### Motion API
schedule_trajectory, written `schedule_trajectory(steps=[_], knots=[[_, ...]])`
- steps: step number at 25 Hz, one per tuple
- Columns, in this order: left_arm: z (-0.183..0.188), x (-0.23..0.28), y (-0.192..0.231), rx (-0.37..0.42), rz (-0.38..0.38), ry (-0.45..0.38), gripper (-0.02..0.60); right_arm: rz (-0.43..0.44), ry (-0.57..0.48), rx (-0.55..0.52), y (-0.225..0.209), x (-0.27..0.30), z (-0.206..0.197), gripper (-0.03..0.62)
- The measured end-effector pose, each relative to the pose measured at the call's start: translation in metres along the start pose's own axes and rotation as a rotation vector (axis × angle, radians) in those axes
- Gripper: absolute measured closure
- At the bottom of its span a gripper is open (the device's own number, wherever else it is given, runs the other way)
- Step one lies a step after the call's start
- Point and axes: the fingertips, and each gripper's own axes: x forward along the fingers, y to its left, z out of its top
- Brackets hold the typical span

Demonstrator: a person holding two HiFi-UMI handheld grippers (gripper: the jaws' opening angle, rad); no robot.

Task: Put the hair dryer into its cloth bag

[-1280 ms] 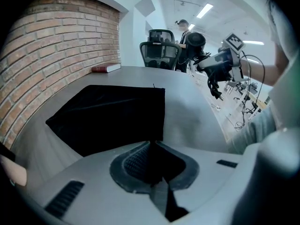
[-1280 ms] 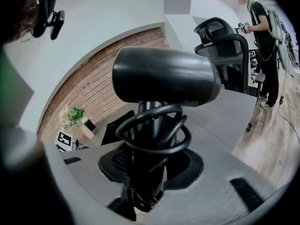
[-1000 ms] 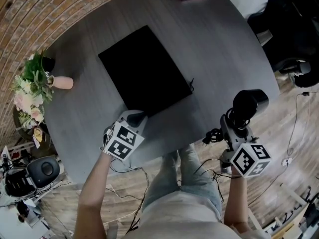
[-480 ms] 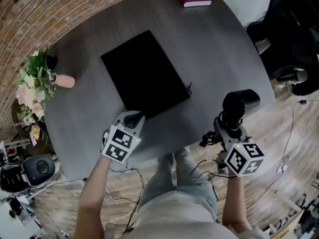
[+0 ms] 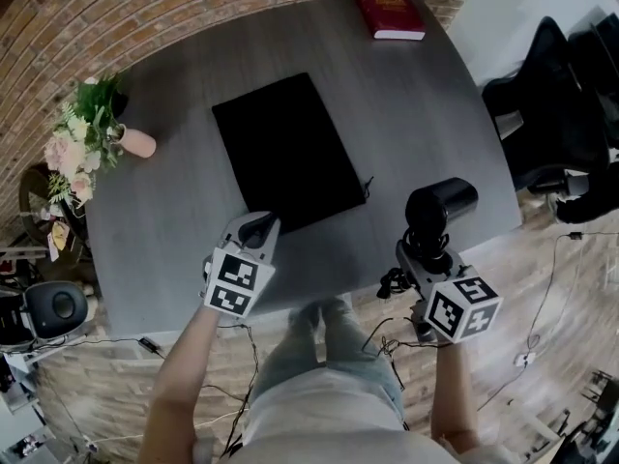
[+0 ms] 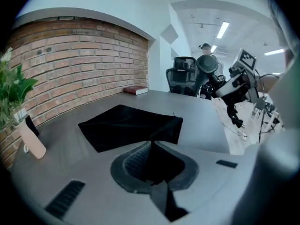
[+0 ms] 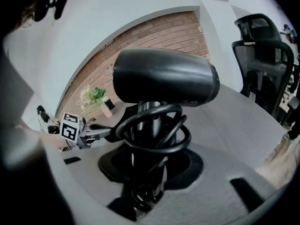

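Head view: black cloth bag [image 5: 285, 148] lies flat mid-table [image 5: 174, 211], long side running from the near edge toward the far edge. Left gripper [image 5: 257, 228] sits at the bag's near edge, by the table's near edge. Left gripper view: jaws closed together on a pinch of the black fabric, which is pulled up into a peak from the bag's near edge; the rest is on the table. Right gripper [image 5: 424, 255] is at the table's near right corner, well apart from the bag. Right gripper view: jaws partly apart, clamped on the handle of the hair dryer [image 5: 440, 204], with its cord [image 7: 154, 130] looped round the handle just above them. Dryer is upright, in the air, head over the table's near right edge. Red book [image 5: 389, 11] at far edge, flower vase [image 5: 135, 143] at left edge.
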Motion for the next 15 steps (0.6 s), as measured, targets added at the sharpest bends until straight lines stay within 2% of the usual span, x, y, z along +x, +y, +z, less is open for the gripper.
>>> schedule_trajectory(steps=[10, 15], knots=[[0.012, -0.003, 0.011, -0.144, 0.140, -0.069, 0.563, 0.111, 0.123, -0.164, 0.017, 0.016, -0.006, 0.447], [0.019, -0.010, 0.008, -0.191, 0.136, -0.085, 0.564, 0.179, 0.204, -0.269, 0.023, 0.025, -0.015, 0.447]])
